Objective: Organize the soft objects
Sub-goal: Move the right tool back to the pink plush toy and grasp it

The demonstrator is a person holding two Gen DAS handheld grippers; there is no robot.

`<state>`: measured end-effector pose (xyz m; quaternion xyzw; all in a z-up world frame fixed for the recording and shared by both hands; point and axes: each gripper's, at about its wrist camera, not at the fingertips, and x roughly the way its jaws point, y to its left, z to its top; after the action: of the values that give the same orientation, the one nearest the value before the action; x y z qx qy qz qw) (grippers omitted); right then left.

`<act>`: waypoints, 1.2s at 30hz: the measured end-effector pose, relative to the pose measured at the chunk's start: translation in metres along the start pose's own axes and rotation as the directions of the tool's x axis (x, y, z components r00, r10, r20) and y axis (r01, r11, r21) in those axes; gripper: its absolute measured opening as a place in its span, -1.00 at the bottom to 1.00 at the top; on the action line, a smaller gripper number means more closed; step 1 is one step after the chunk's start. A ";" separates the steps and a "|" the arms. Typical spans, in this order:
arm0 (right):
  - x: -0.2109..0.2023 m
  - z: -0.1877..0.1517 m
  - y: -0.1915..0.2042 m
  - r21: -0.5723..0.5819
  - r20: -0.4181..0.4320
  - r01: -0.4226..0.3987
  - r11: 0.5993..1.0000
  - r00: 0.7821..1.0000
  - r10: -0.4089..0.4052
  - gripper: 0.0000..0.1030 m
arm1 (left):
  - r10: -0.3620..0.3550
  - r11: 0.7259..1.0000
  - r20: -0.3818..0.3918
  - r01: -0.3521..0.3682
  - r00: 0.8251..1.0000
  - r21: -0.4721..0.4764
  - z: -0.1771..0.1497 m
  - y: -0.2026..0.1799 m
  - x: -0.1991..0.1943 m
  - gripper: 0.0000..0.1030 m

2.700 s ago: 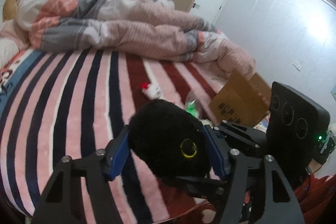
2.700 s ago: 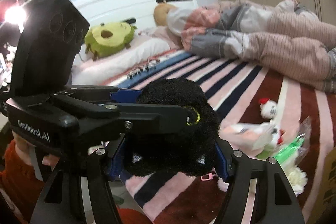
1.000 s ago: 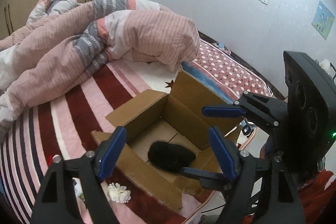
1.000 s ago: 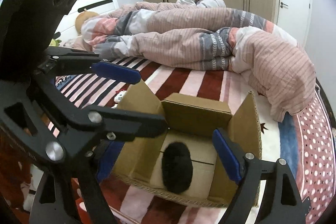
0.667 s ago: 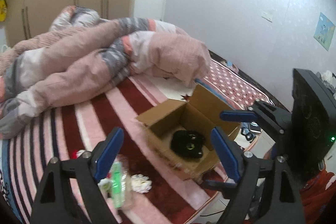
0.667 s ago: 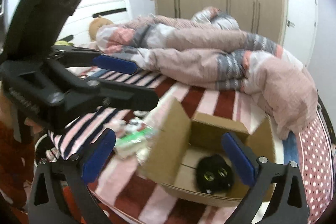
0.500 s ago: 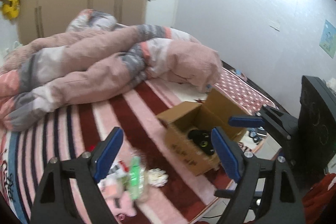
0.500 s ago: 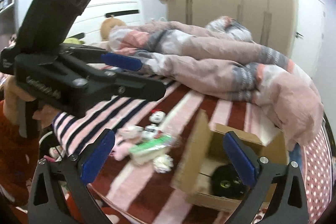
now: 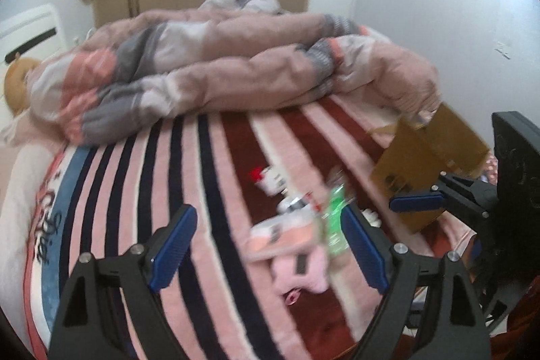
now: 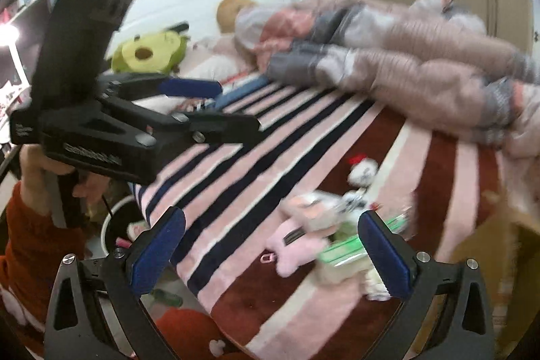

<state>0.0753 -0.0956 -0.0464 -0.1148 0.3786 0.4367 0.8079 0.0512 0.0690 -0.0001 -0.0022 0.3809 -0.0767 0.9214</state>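
Note:
A pile of small soft toys lies on the striped blanket (image 9: pixel 135 191): a pink plush (image 9: pixel 297 269) (image 10: pixel 293 245), a white toy with a red bow (image 9: pixel 268 179) (image 10: pixel 362 169) and a green packet in clear wrap (image 9: pixel 334 218) (image 10: pixel 344 250). My left gripper (image 9: pixel 266 215) hovers open above the pile, holding nothing. My right gripper (image 10: pixel 270 218) is open above the same pile; its jaws are closing with nothing gripped. The cardboard box (image 9: pixel 422 164) (image 10: pixel 489 245) stands at the right; its inside is hidden.
A rumpled pink and grey duvet (image 9: pixel 219 66) fills the far side of the bed. An avocado plush (image 10: pixel 148 51) lies by the headboard. The bed's near edge runs just under both grippers, with a red sleeve (image 10: pixel 33 245) and floor clutter below.
Both grippers let go of the black plush into the box, then swung left away from it. The toy pile now sits under them and the box has slid to the right edge.

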 end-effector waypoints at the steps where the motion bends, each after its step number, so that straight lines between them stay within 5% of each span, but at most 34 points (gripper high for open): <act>1: 0.015 -0.005 -0.001 0.007 -0.024 -0.015 1.000 1.000 0.015 0.83 | 0.009 1.000 -0.009 -0.009 1.000 -0.005 -0.007 0.005 0.006 0.65; 6: 0.074 -0.030 -0.011 0.032 -0.138 -0.029 0.999 0.990 0.033 0.50 | 0.019 0.998 -0.036 -0.021 0.999 -0.053 -0.043 0.026 0.033 0.65; 15: 0.132 -0.044 -0.028 0.027 -0.243 0.058 0.998 0.969 -0.050 0.48 | -0.035 0.991 -0.090 0.023 0.995 -0.130 -0.077 0.045 0.070 0.65; 21: 0.150 -0.052 -0.014 -0.092 -0.261 0.117 0.989 0.955 -0.137 0.50 | -0.051 0.988 -0.107 0.035 0.993 -0.150 -0.077 0.047 0.078 0.65; 23: 0.152 -0.057 -0.006 -0.149 -0.251 0.141 0.979 0.952 -0.175 0.44 | -0.072 0.986 -0.105 0.055 0.992 -0.158 -0.076 0.046 0.079 0.65; 29: 0.124 -0.065 -0.008 -0.180 -0.186 0.166 0.970 0.962 -0.199 -0.26 | -0.140 0.979 -0.131 0.118 0.981 -0.166 -0.071 0.034 0.099 0.65; 36: 0.099 -0.073 -0.021 -0.099 -0.205 0.065 0.993 0.975 -0.084 -0.20 | -0.256 0.944 -0.190 0.203 0.948 -0.261 -0.069 0.027 0.140 0.65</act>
<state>0.0870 -0.0843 -0.1701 -0.2110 0.4363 0.4085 0.7735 0.1044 0.0790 -0.1488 -0.1485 0.4848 -0.1378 0.8508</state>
